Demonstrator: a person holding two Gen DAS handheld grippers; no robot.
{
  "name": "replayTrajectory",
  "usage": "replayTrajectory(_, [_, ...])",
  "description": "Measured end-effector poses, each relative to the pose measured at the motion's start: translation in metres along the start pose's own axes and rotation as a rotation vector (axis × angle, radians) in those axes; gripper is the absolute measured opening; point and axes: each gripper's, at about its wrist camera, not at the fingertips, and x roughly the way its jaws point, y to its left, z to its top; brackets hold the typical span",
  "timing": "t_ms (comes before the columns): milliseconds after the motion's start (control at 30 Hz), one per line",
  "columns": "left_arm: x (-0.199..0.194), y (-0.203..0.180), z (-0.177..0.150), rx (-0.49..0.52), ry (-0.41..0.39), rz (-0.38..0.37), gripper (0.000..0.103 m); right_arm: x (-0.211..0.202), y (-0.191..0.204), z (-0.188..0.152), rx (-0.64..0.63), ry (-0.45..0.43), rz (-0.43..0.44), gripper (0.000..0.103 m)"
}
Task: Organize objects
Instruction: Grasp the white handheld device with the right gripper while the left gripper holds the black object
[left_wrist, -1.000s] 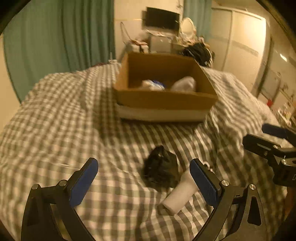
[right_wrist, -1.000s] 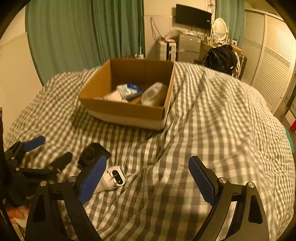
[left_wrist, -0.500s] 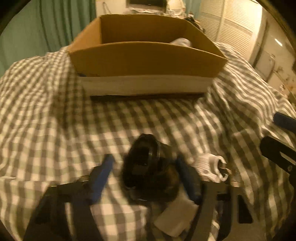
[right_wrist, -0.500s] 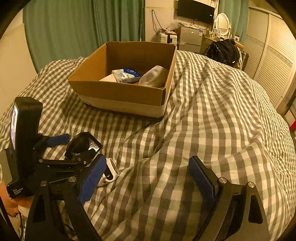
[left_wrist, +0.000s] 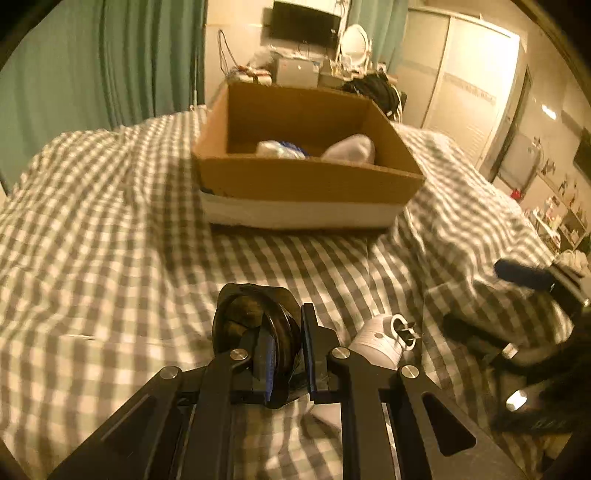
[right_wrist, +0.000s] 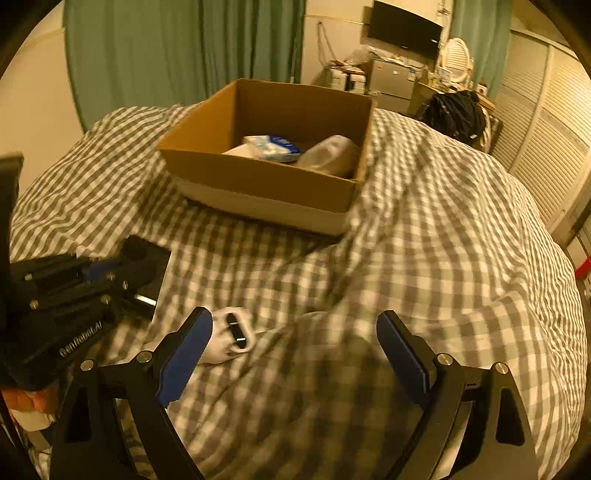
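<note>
Black round object (left_wrist: 255, 325), glossy and ring-shaped with a dark hollow middle, exact kind not legible: sits on the checked bedcover (left_wrist: 110, 240) in front of the box, pinched between the blue pads of the left gripper (left_wrist: 288, 354), whose jaws have come fully together on its rim. In the right wrist view the same item shows as a dark shape (right_wrist: 147, 266) at the tips of the left gripper (right_wrist: 110, 277).

White plug-like device (left_wrist: 384, 339) with a metal clip at its end: lies on the bedcover just right of the black object, not gripped. In the right wrist view it (right_wrist: 231, 334) lies just beside the left pad of the right gripper (right_wrist: 295, 347), not between the pads.

Right gripper: jaws spread wide, nothing between them but bedcover (right_wrist: 443, 258). Its blue pad and black frame (left_wrist: 524, 277) show at the right edge of the left wrist view.

Cardboard box (left_wrist: 306, 177), open-topped, with a white band along its base: stands on the bedcover beyond both grippers. Contents: a white and blue packet (right_wrist: 273, 146) and a pale rounded bundle (right_wrist: 332, 155).

Surroundings: green curtains (right_wrist: 166, 55), wall-mounted screen (right_wrist: 404, 27), cluttered desk, black bag (right_wrist: 458, 114), louvred wardrobe doors (right_wrist: 546, 122).
</note>
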Motion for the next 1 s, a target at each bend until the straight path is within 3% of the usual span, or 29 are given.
replayTrajectory(333, [-0.019,0.024,-0.001,-0.017,-0.044,0.072,0.013,0.062,0.039,0.002,-0.021,0.232,0.065,0.091])
replayTrajectory(633, [-0.012,0.034,-0.003,-0.049,-0.025,0.064,0.013,0.095,0.045,-0.001,0.012,0.32,0.168,0.088])
replayTrajectory(667, [-0.012,0.034,-0.003,-0.051,-0.024,0.065,0.013,0.097,0.046,-0.001,0.01,0.315,0.17,0.085])
replayTrajectory(733, [-0.011,0.034,-0.004,-0.052,-0.022,0.071,0.013,0.095,0.045,0.0,0.009,0.285,0.167,0.069])
replayTrajectory(800, [-0.011,0.034,-0.005,-0.052,-0.021,0.076,0.013,0.091,0.04,0.001,0.025,0.264,0.178,0.062])
replayTrajectory(1000, [-0.016,0.032,-0.007,-0.068,-0.023,0.088,0.013,0.068,0.036,0.002,0.01,0.166,0.171,0.058])
